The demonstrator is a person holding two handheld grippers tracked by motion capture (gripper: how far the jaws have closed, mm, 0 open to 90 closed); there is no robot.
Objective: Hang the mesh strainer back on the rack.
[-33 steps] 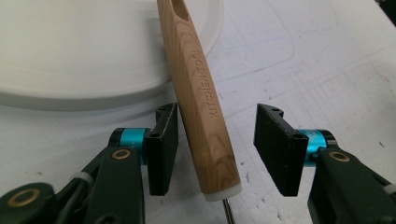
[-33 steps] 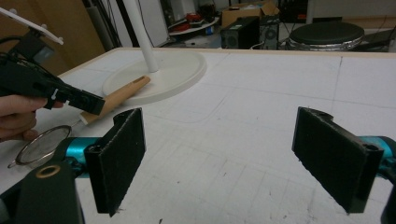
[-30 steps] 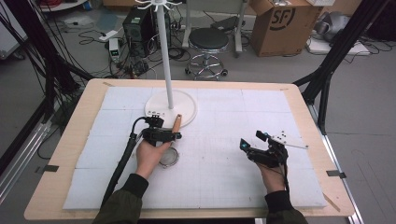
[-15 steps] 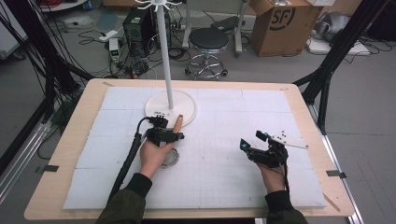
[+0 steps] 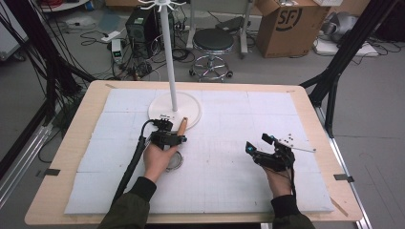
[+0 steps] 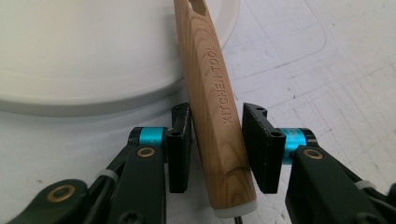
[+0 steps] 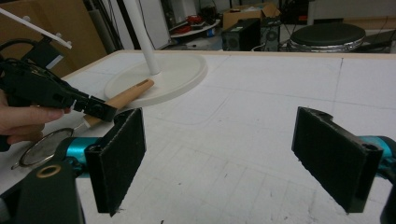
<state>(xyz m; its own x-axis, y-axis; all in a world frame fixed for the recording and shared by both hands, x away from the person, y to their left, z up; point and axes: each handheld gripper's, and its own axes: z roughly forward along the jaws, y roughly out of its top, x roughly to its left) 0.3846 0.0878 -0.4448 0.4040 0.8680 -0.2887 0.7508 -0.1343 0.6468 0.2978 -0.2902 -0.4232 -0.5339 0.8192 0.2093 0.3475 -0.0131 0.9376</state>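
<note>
A strainer lies on the white mat, its round mesh bowl (image 5: 173, 161) under the person's left hand and its wooden handle (image 5: 182, 125) resting with its tip on the stand's white base (image 5: 191, 107). My left gripper (image 5: 179, 139) straddles that handle (image 6: 219, 93), stamped KITCHEN TOOL. Its jaws have just been closing, and the pads (image 6: 180, 149) stand a sliver off the wood on each side, so it is open. My right gripper (image 5: 257, 143) hovers open over bare mat at the right, nothing between its pads (image 7: 119, 158). From there I see the left gripper (image 7: 100, 109) on the handle (image 7: 123, 98).
A tall white pole (image 5: 167, 47) rises from the round base (image 7: 177, 74) at the mat's far middle. Small dark bits and a thin rod (image 5: 301, 149) lie right of the right hand. Beyond the table stand a stool (image 5: 213, 40) and a cardboard box (image 5: 286, 24).
The left hand has edged slightly right, toward the stand base, staying over the strainer handle. The right hand and gripper have not moved.
</note>
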